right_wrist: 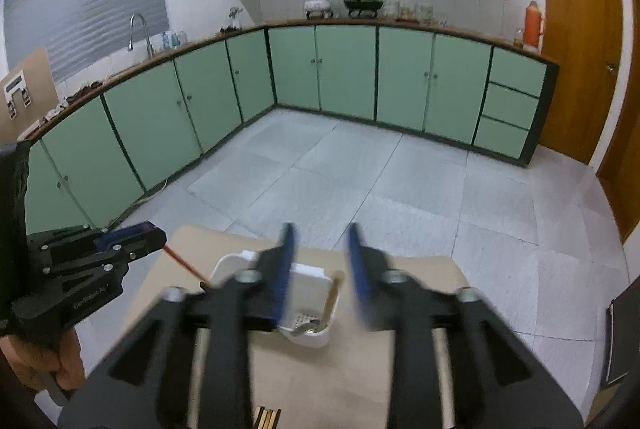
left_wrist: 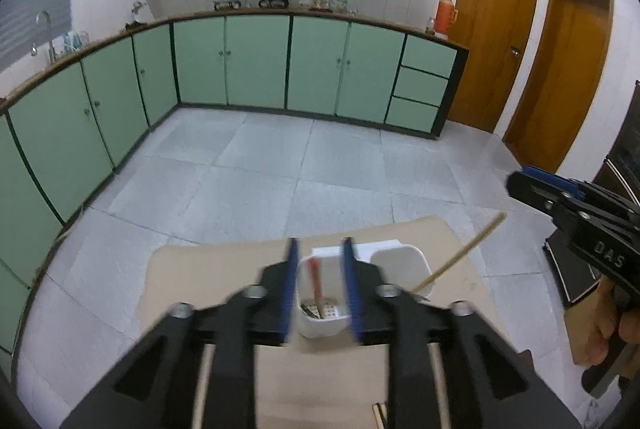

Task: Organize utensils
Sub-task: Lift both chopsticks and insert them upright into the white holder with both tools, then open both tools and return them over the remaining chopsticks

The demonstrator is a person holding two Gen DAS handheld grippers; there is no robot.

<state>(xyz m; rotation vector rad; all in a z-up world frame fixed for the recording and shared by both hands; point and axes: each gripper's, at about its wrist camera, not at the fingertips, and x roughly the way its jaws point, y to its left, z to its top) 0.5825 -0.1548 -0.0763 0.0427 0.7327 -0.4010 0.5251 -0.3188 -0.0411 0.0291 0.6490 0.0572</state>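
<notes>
- Blue fingers of the left gripper [left_wrist: 322, 293] fill the front of its view. They stand apart, with nothing pressed between them.
- Right gripper [right_wrist: 322, 275] looks the same: fingers parted, holding nothing.
- Just past the fingers a white holder [left_wrist: 418, 261] stands on the table [left_wrist: 192, 281]. It has two cups side by side.
- One cup holds a red-handled tool [left_wrist: 316, 283]. It leans, with its head down at the bottom.
- The other cup holds a pale wooden stick [left_wrist: 464, 251]. It leans out over the rim.
- Something shiny lies at the bottom by the stick, maybe a spoon; the view is too blurry to tell.
- Both tools look just dropped in, so I think this step is letting go.
- A few wooden sticks [right_wrist: 268, 419] lie at the near edge of the table. They are not in the holder yet.
- Next, I guess, a gripper must pull back and go down to those sticks.
- It must close on them gently and not bump the holder.
</notes>
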